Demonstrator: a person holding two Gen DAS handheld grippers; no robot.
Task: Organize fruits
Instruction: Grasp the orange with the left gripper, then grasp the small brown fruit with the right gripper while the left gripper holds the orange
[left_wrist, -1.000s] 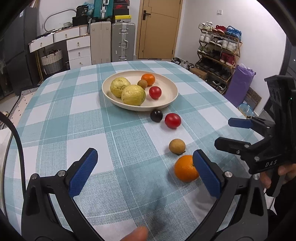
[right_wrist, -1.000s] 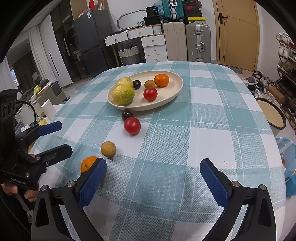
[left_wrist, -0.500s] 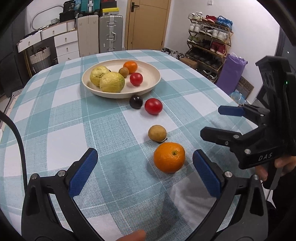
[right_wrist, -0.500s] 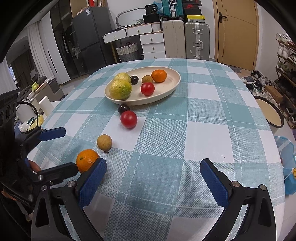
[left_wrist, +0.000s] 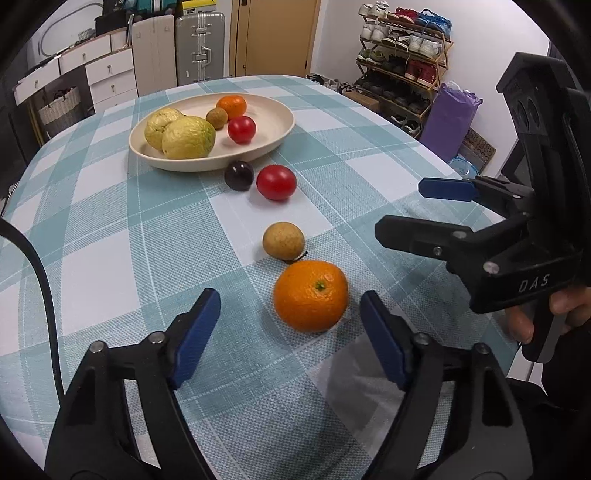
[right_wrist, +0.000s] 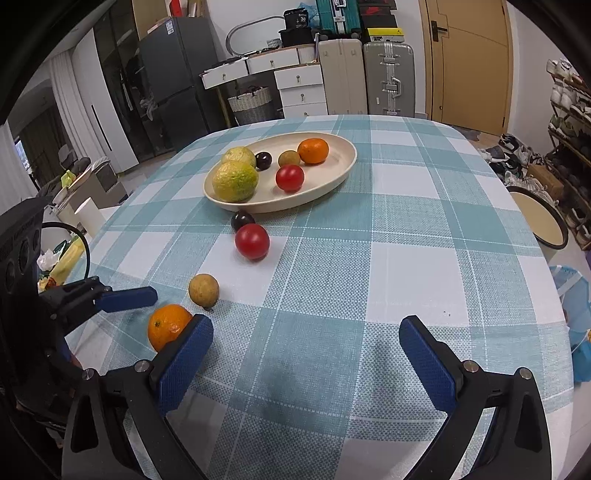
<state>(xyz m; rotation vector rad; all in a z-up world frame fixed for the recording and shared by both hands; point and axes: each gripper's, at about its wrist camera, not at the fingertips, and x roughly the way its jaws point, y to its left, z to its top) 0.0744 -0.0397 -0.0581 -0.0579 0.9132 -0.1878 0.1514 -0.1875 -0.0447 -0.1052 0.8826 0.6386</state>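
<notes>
Four fruits are loose on the checked tablecloth (left_wrist: 110, 258): one orange (left_wrist: 311, 295), one brown round fruit (left_wrist: 283, 240), one red tomato (left_wrist: 276, 182) and one dark plum (left_wrist: 239, 175), strung in a line toward the cream plate (right_wrist: 343, 166). The plate holds six: two yellow-green guavas (right_wrist: 235, 173), a plum, a brown fruit, a tomato and an orange. The loose orange is bright, dimpled, green stem dot up, nearest the table edge. The left gripper (left_wrist: 290, 332) is closing around it, pads not touching yet. The right gripper (right_wrist: 304, 350) hangs wide open, nothing in it; its body reads "DAS".
</notes>
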